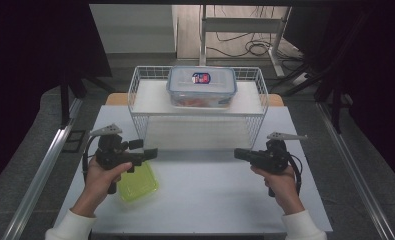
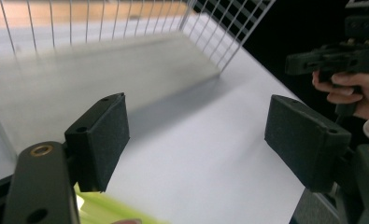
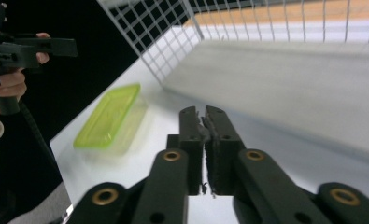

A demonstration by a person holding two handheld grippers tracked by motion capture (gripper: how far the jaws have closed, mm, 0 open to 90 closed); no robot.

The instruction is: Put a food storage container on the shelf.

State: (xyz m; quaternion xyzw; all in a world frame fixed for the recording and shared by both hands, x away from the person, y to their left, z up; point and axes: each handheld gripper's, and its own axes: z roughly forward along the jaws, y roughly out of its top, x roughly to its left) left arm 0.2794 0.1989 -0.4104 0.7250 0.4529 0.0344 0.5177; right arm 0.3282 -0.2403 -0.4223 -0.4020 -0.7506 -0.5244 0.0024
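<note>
A clear lidded box (image 1: 201, 86) with a blue rim and reddish contents sits in the white wire basket (image 1: 133, 92) at the back of the table. A shallow yellow-green container (image 1: 137, 184) lies on the table at the left, just under my left hand. My left gripper (image 1: 151, 152) hovers above it and points right, toward the basket's front; its jaws stand open (image 2: 196, 140) with nothing between them. My right gripper (image 1: 238, 154) points left from the other side, its jaws shut together (image 3: 204, 112) on nothing. The yellow-green container (image 3: 109, 116) lies beyond them.
The white table (image 1: 210, 200) has bare room between the two grippers and toward its front edge. The basket's wire front (image 1: 200, 132) stands just behind both grippers. Dark curtains, metal rails and floor cables surround the table.
</note>
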